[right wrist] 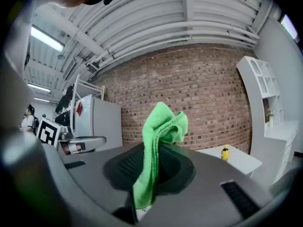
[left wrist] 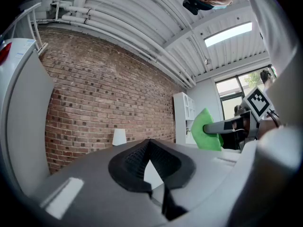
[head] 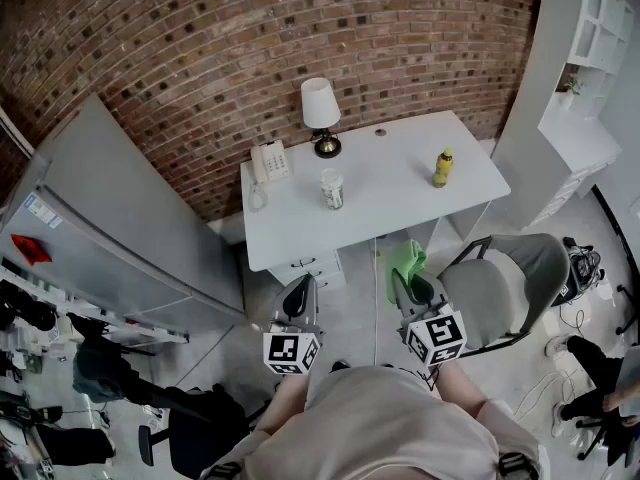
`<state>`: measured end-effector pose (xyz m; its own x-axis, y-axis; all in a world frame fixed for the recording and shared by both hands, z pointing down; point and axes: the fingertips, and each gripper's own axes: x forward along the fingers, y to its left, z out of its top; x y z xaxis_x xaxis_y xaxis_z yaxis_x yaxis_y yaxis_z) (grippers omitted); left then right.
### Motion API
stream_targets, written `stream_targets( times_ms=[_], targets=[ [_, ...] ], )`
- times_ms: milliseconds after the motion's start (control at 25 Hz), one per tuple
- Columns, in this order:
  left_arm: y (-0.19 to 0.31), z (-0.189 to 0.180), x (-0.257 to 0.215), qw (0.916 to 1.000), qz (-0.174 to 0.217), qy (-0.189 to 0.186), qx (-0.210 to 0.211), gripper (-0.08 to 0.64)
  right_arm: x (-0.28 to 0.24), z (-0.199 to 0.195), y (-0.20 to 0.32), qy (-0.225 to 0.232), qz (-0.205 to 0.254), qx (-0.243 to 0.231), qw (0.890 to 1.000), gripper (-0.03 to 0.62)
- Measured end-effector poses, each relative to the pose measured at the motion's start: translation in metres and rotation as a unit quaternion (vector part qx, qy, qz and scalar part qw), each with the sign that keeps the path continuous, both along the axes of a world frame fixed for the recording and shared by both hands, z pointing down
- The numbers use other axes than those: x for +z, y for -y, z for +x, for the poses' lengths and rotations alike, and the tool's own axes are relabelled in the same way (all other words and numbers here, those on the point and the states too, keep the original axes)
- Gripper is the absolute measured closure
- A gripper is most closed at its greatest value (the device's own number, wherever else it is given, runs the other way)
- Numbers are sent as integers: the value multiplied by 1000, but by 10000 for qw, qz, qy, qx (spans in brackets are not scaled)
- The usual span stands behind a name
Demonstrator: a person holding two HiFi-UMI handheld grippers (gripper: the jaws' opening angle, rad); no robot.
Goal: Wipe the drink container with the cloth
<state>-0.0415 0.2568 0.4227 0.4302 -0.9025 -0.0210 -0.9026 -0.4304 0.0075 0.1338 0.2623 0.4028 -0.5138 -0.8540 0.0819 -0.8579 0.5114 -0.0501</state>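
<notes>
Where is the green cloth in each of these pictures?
Head view: the green cloth is just below the table's front edge, right of centre, pinched in the right gripper.
Left gripper view: right of centre, at mid height.
Right gripper view: in the middle, sticking up from between the jaws.
Shared landmark: the brick wall stands behind it in all three views.
</notes>
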Motion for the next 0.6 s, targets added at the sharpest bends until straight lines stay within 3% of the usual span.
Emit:
stream_targets(
  times_ms=[600],
  targets=[
    [9, -10, 6, 9998, -110, 79, 110, 551, 3, -13, 10, -24, -62, -37, 10000, 549]
  ],
)
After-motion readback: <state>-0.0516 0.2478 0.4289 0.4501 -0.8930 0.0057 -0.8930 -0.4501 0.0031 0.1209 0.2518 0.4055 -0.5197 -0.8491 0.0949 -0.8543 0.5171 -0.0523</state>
